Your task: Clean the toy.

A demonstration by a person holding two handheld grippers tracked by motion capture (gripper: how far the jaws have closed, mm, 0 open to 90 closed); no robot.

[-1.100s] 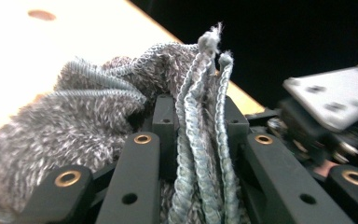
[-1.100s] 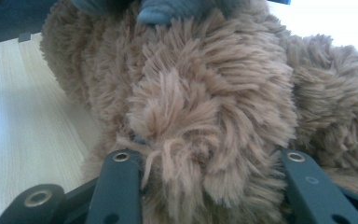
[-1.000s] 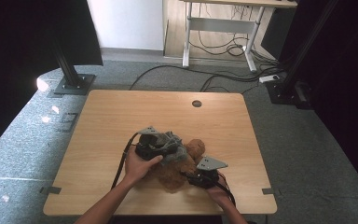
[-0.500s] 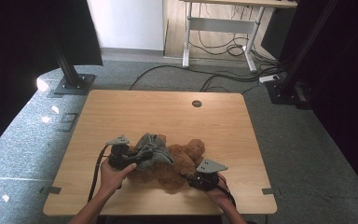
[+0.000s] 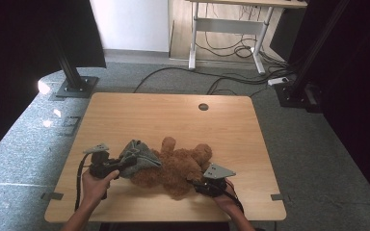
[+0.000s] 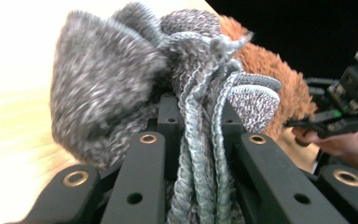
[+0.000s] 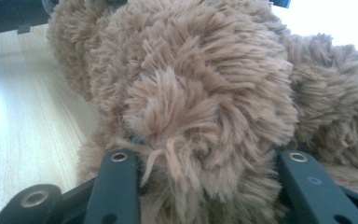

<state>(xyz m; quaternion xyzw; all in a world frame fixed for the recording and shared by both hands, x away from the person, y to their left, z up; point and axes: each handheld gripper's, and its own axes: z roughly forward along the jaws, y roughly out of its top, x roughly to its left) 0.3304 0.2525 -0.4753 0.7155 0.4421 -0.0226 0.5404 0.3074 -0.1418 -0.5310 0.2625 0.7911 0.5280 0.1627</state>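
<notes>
While left gripper (image 5: 125, 164) pinches grey knit (image 5: 139, 155), right gripper (image 5: 200, 185) clamps teddy bear (image 5: 178, 166).

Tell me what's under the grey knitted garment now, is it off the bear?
Not fully. The grey knitted garment, clamped by the left gripper, lies bunched over one end of the brown teddy bear. Whatever part of the bear it covers there is hidden. The right gripper grips the bear's other end.

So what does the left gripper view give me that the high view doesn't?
Left gripper view alone: ribbed hem of the grey knitted garment bunched between the left tongs. High view alone: whole wooden table, its round cable hole, floor cables. Both: fluffy brown teddy bear, right tongs.
</notes>
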